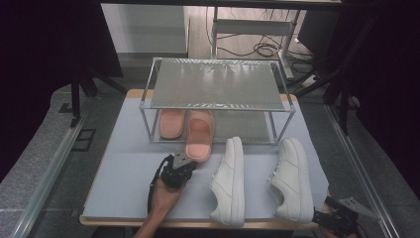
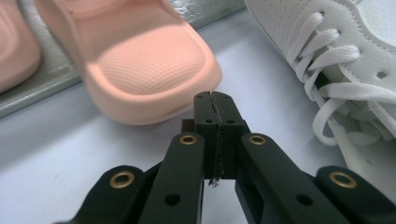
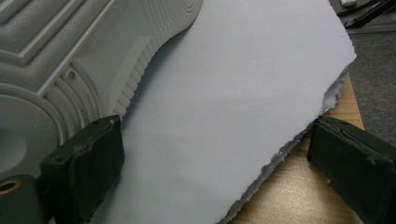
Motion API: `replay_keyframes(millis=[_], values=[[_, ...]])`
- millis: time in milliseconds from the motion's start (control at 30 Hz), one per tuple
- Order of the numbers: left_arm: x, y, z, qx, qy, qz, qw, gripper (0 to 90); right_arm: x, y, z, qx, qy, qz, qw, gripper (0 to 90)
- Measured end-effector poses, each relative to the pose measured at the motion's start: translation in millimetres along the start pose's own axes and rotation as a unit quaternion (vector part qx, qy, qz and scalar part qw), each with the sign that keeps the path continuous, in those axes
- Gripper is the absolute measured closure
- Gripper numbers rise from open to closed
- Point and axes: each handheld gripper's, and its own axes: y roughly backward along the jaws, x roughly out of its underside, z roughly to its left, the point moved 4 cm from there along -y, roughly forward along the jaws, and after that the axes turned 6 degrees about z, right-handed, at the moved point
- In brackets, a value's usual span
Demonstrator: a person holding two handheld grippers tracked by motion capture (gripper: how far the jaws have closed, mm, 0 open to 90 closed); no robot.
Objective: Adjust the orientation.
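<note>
We see the left gripper (image 1: 184, 165) clenched on nothing, tips just short of the pink slipper (image 1: 200, 136), which pokes out of the rack (image 1: 218, 105) at the table's (image 1: 124, 193) middle. Right gripper (image 1: 331, 216), released, sits at the front right corner beside a white sneaker (image 1: 292, 179).

My left forearm (image 1: 159, 210) comes in from six o'clock and angles toward one o'clock, the hand (image 1: 166, 191) wrapped around the left gripper (image 1: 190, 167). Its jaws are pressed flat together with nothing between them. My right gripper (image 1: 317, 216) sits low at about five o'clock, pointing toward nine o'clock, its jaws spread wide apart.
</note>
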Motion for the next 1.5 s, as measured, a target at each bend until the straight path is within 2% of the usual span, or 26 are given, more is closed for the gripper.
replay_keyframes(millis=[133,467,633,1000,1500], values=[[-2.9,-10.2,-3.3,-0.005,-0.007,0.008,0.9999,89.5,0.0,0.0,0.0,0.000,0.000,0.000,1.0000,3.7],[-9.5,-22.7,4.8,-0.026,-0.002,0.009,0.9996,89.5,0.0,0.1,-0.1,-0.001,0.000,0.000,1.0000,3.7],[-14.0,-29.8,14.4,-0.032,0.010,0.009,0.9994,89.5,0.0,0.0,-0.1,-0.001,0.000,0.000,1.0000,3.7],[-29.6,-45.3,31.7,-0.053,0.007,0.019,0.9984,89.5,0.0,0.0,-0.1,-0.001,0.000,0.000,1.0000,3.7],[-46.5,-65.3,55.3,-0.072,0.028,0.029,0.9966,89.5,0.0,0.1,-0.2,-0.001,0.000,0.000,1.0000,3.7]])
